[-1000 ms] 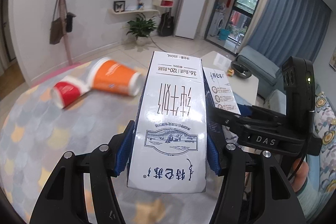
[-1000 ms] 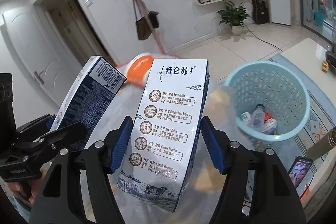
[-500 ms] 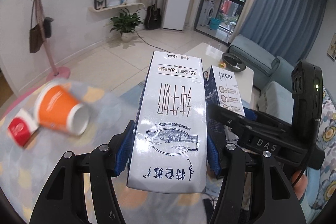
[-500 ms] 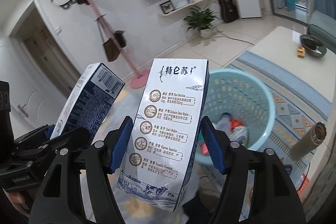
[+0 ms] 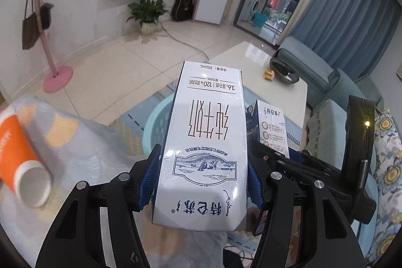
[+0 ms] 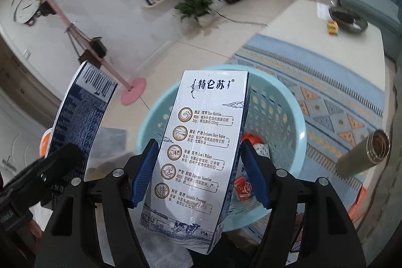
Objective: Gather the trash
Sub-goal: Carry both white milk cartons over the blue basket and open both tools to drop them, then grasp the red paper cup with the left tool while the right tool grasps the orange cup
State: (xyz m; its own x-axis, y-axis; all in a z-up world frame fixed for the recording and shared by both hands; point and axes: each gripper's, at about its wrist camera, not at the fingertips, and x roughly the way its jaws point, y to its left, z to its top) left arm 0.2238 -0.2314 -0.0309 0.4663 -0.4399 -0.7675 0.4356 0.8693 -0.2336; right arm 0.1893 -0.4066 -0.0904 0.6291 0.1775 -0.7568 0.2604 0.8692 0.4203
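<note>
- Landmark: pale blue perforated basket on the patterned rug; only part of its rim shows in the left wrist view.
- Basket contents: an orange scrap, a small red-and-white packet and a patterned wrapper; the rest is hidden behind the carton.
- Right gripper: blue pads clamp a white milk carton by its sides, brand end away from the camera. Carton hangs over the basket's near rim.
- Left gripper: pads squeeze a second milk carton, print upside down, left of the basket, near the rim.
- Orange paper cup lies on its side on the patterned cloth, well left of the basket, open end toward the camera.
- Metal flask stands right of the basket.
</note>
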